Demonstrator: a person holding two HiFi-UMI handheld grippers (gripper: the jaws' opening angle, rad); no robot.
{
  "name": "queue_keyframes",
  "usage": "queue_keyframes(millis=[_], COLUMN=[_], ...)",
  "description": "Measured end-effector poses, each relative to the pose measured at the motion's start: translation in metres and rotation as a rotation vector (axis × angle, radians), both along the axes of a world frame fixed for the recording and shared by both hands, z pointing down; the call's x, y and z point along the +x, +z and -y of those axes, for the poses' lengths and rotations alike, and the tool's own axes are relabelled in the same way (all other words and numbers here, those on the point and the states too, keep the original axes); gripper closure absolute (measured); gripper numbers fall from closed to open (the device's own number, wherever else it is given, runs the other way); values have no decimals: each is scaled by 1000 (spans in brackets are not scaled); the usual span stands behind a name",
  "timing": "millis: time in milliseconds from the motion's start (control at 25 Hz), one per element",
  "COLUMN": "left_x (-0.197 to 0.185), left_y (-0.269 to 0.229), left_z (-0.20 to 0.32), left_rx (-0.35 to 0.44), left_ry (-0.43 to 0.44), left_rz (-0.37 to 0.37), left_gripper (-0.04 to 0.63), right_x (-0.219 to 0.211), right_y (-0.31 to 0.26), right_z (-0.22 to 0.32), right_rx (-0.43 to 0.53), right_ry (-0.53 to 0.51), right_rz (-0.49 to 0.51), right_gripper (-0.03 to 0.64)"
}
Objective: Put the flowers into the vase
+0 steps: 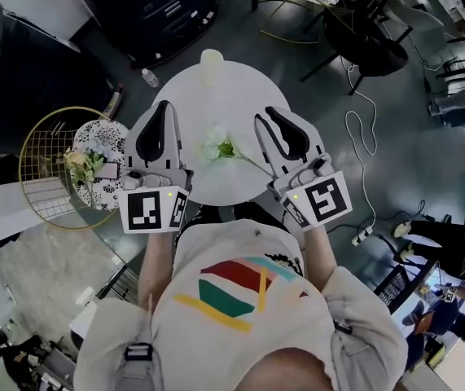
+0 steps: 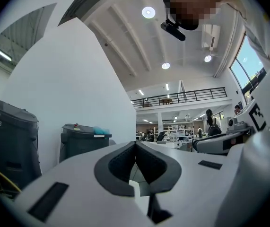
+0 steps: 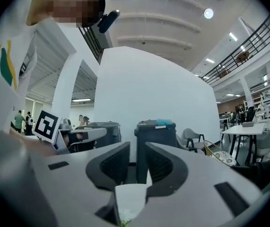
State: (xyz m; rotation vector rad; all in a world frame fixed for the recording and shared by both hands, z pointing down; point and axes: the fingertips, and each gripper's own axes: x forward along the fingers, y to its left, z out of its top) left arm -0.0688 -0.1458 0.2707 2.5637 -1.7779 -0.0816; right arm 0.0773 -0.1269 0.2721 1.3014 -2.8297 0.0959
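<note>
Left gripper (image 2: 135, 144): jaw tips meet, nothing between them. Right gripper (image 3: 137, 146): jaws a narrow slit apart, nothing gripped. Both are held level over the near half of the round white table (image 1: 244, 88), pointing away from the person.

White flower (image 1: 218, 146) lies flat on the table, in the gap between the two grippers. Neither touches it. Its head is nearer the left gripper and its stem runs toward the right one.

Pale vase (image 1: 211, 59) stands ahead of both sets of tips at the table's far rim, roughly centred between them, well clear.

Off the left gripper's outer side is a gold wire basket (image 1: 35, 149) holding more flowers (image 1: 83, 162).
</note>
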Motion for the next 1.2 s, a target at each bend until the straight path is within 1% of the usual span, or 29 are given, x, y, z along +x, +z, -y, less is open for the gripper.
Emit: queue_keyframes(millis=[40, 80, 120, 160, 200, 240, 360, 400, 440, 480, 520, 560, 600, 720, 800, 880, 1000, 1120, 1200], left_x=[2, 5, 8, 10, 11, 11, 7, 5, 3, 1, -2, -4, -7, -13, -17, -27, -40, -44, -46], left_y=[2, 4, 5, 6, 8, 9, 21, 27, 34, 41, 48, 55, 62, 86, 105, 122, 142, 158, 166], left_z=[1, 1, 1, -1, -2, -3, -3, -3, -4, -5, -5, -6, -6, -9, -13, -14, -13, -17, -18], left_rx=[-5, -10, -14, -16, -16, -16, -30, -41, -53, -65, -78, -90, -101, -143, -172, -196, -225, -247, -258], left_ry=[-4, -7, -9, -9, -9, -10, -20, -27, -33, -39, -45, -51, -57, -82, -104, -122, -144, -156, -157], left_rz=[5, 9, 13, 16, 20, 25, 32, 30, 28, 25, 22, 18, 13, -7, -22, -31, -48, -64, -69], left_gripper=[589, 589, 589, 589, 589, 589, 589, 589, 589, 589, 589, 589, 589, 589, 589, 589, 589, 589, 589], right_x=[0, 0, -1, -5, -10, -17, -43, -49, -54, -57, -59, -61, -62, -61, -59, -63, -72, -73, -73], right_y=[-4, -7, -8, -5, 0, 8, 47, 60, 73, 88, 106, 127, 149, 215, 252, 280, 308, 331, 343], right_z=[2, 3, 3, 2, 1, 0, -8, -10, -10, -8, -7, -6, -6, -13, -20, -23, -22, -26, -26], right_rx=[36, 76, 105, 112, 96, 59, -150, -205, -239, -264, -288, -317, -352, -469, -536, -576, -613, -652, -672], right_ry=[-6, -10, -19, -39, -75, -125, -304, -346, -369, -378, -381, -387, -397, -439, -456, -463, -497, -551, -563], right_rz=[17, 25, 20, 7, -6, -20, -94, -105, -109, -120, -148, -194, -249, -396, -460, -508, -581, -685, -734], right_gripper=[492, 364, 309, 293, 279, 271, 270, 270, 270, 267, 242, 208, 190, 151, 127, 124, 124, 126, 126])
